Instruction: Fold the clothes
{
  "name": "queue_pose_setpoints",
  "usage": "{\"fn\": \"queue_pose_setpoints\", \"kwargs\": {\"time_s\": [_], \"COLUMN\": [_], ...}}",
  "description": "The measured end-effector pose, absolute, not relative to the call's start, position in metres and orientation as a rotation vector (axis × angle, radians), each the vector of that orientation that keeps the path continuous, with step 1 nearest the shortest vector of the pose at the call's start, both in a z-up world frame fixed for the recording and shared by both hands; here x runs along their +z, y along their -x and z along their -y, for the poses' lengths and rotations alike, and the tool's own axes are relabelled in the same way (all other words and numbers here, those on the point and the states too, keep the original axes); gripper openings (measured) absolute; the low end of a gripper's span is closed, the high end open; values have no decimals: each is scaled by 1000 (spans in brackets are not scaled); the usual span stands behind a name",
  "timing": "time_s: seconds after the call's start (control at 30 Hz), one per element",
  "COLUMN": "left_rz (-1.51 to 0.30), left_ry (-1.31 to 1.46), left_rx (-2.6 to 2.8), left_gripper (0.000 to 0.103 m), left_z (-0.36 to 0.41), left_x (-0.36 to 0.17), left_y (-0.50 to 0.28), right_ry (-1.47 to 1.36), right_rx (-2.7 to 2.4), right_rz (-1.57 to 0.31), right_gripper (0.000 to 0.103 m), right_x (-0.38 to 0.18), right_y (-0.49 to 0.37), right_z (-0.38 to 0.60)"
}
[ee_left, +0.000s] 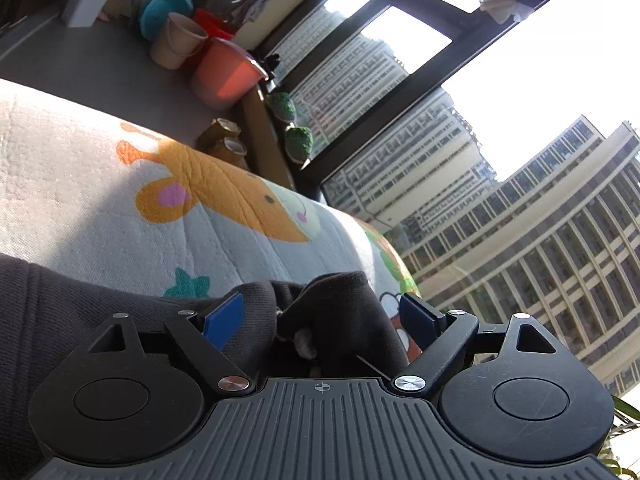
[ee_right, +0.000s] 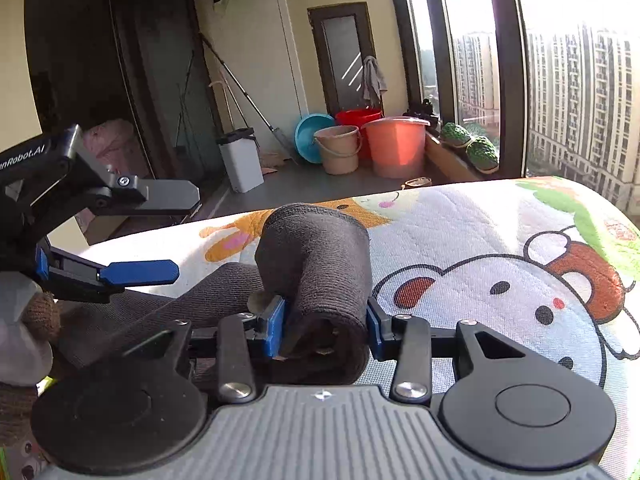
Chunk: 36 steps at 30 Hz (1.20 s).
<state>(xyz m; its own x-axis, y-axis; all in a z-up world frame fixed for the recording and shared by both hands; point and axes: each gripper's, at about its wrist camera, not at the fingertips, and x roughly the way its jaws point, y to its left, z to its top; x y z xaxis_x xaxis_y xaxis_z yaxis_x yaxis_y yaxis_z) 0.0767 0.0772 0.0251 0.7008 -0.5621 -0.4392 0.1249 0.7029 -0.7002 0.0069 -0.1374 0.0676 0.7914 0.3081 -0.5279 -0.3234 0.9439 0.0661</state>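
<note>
A dark grey knit garment [ee_right: 316, 248] lies on a quilt printed with cartoon animals [ee_right: 480, 220]. One end of it is bunched into a thick fold that stands up from the quilt. My right gripper [ee_right: 325, 328] is shut on the base of this fold, a blue pad pressed against each side. In the right wrist view my left gripper [ee_right: 182, 234] hovers open at the left, above the flat part of the cloth. The left wrist view shows the left gripper [ee_left: 322, 318] with its jaws wide apart. The garment's bunched end [ee_left: 340, 300] lies between its pads [ee_left: 224, 320], unpinched.
Beyond the quilt's far edge, on the floor, stand an orange bucket [ee_right: 396, 144], a beige bucket [ee_right: 340, 148], a blue basin [ee_right: 312, 128] and a white bin [ee_right: 240, 160]. Green slippers [ee_right: 480, 152] sit on the window sill. A brown knit cuff [ee_right: 36, 312] shows at the left.
</note>
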Motion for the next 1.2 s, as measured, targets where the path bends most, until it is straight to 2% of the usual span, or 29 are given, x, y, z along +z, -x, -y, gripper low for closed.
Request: {"fn": "queue_pose_setpoints", "kwargs": {"time_s": [0.17, 0.3, 0.4, 0.47, 0.53, 0.57, 0.7, 0.83, 0.87, 0.9, 0.93, 0.97, 1.03, 1.1, 1.2], "left_rz": [-729, -768, -776, -783, -784, -784, -791, -785, -775, -766, -748, -703, -617, -564, -591], "left_ry": [557, 536, 545, 551, 559, 567, 626, 650, 649, 647, 650, 666, 671, 636, 581], "left_rx": [-363, -310, -298, -296, -296, -297, -300, -298, -285, -272, -266, -258, -206, -129, -40], "left_gripper": [92, 84, 84, 84, 84, 85, 85, 83, 82, 76, 75, 76, 90, 93, 93], "left_z": [-66, -71, -78, -81, -86, -89, -98, -104, -107, -111, -116, -128, -149, -166, -178], "left_x": [29, 19, 12, 8, 4, 3, -1, 0, 3, 6, 10, 18, 31, 40, 36], "left_y": [-74, -72, -73, -72, -70, -69, -68, -63, -60, -56, -52, -42, -20, 0, 14], "right_ry": [373, 482, 483, 338, 143, 32, -389, -615, -672, -701, -688, -675, -649, -652, -656], "right_rx": [344, 416, 457, 509, 556, 559, 549, 522, 542, 559, 570, 581, 603, 608, 594], "right_rz": [-422, -371, -373, -416, -468, -496, -627, -697, -704, -708, -709, -709, -710, -716, -713], "right_gripper": [45, 45, 48, 54, 74, 77, 79, 79, 79, 70, 54, 53, 42, 40, 39], "right_x": [65, 62, 63, 73, 83, 85, 70, 30, 21, 16, 16, 17, 18, 20, 24], "right_y": [23, 37, 38, 34, 27, 20, -10, -37, -39, -41, -42, -44, -46, -45, -42], "right_z": [73, 59, 64, 86, 114, 127, 175, 184, 186, 186, 184, 183, 181, 182, 183]}}
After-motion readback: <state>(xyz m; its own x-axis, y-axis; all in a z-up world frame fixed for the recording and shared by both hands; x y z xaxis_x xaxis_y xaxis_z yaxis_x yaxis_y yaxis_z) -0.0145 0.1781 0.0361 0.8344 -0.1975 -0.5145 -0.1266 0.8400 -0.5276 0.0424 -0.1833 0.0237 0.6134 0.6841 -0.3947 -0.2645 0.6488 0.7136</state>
